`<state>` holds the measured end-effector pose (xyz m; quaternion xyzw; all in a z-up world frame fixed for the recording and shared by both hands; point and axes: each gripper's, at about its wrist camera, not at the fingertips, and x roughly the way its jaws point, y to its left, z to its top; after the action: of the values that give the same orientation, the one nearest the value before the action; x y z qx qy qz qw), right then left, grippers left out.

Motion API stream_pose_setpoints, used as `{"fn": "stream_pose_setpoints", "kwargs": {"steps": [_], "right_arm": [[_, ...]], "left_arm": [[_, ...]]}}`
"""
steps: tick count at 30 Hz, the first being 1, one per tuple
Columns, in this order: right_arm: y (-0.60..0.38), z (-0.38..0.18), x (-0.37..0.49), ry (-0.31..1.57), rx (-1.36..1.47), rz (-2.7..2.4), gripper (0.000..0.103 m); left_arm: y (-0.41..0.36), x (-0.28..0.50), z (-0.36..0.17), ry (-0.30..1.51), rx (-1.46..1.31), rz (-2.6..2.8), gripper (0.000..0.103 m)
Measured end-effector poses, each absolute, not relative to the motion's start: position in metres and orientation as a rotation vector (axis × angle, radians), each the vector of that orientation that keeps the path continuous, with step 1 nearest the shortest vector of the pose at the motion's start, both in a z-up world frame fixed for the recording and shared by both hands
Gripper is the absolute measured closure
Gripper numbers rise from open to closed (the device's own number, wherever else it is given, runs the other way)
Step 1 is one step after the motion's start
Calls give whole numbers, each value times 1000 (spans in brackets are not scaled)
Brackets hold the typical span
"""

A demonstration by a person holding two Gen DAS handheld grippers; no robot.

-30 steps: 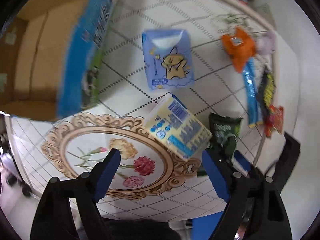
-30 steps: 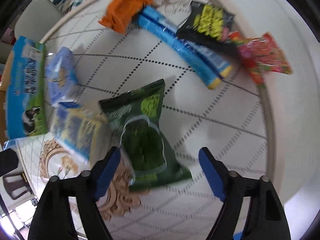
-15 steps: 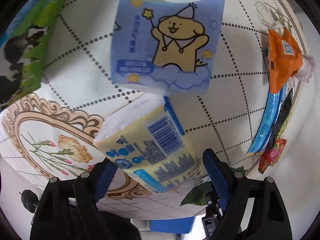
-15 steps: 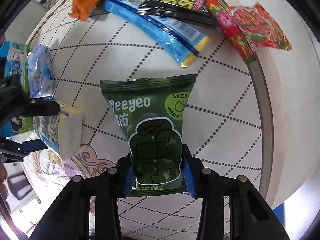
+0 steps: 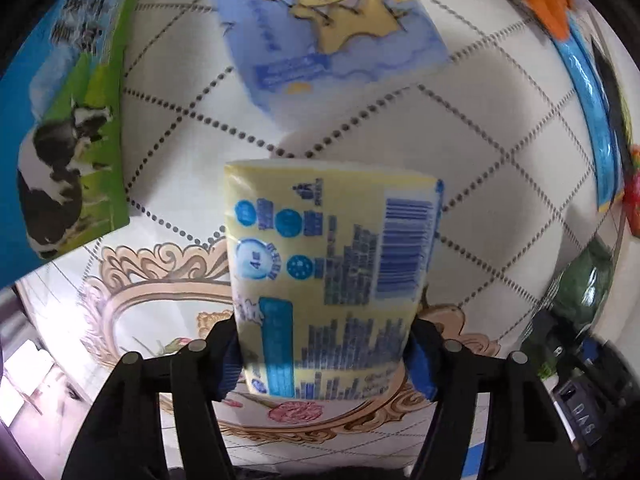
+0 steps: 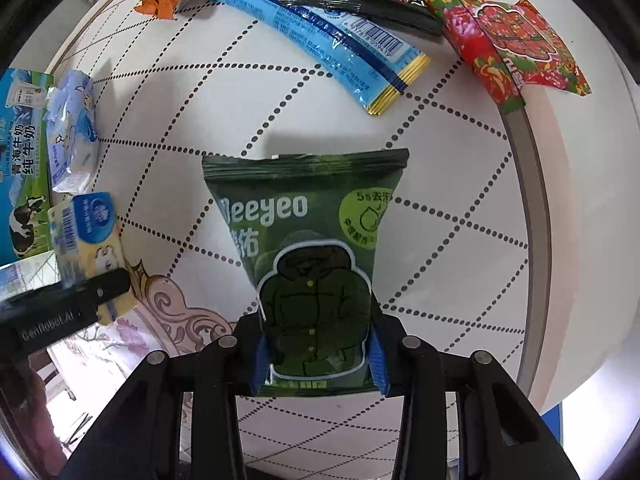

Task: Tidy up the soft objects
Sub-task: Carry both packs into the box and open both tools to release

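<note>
The yellow tissue pack (image 5: 332,276) sat clamped in my left hand-held gripper (image 5: 326,354), left of the green pouch (image 6: 310,264) my right hand-held gripper (image 6: 318,364) pinched.

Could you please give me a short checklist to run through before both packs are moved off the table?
1. Left gripper shut on the yellow tissue pack: ok.
2. Right gripper shut on the green packet: ok.
3. Grip depth: both jaws hold only the near ends: not ok.
4. Blue tissue pack apart from the yellow pack: ok.
5. Packs lifted off the table: cannot tell.
</note>
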<state>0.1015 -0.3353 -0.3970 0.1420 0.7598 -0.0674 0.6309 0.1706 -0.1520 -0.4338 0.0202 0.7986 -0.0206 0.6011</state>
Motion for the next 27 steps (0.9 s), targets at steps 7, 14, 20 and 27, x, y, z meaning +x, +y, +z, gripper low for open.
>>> {"fn": "stream_pose_setpoints", "kwargs": {"steps": [7, 14, 20, 27], "right_arm": [[-314, -398, 105, 1723, 331, -155, 68], [-287, -343, 90, 1655, 415, -27, 69], [-223, -260, 109, 1547, 414, 165, 69], [-139, -191, 155, 1441, 372, 342, 69]], "left_arm": [[-142, 152, -397, 1681, 89, -100, 43], [-107, 116, -300, 1524, 33, -201, 43], [-45, 143, -185, 1401, -32, -202, 43], [59, 178, -154, 1354, -81, -122, 43]]}}
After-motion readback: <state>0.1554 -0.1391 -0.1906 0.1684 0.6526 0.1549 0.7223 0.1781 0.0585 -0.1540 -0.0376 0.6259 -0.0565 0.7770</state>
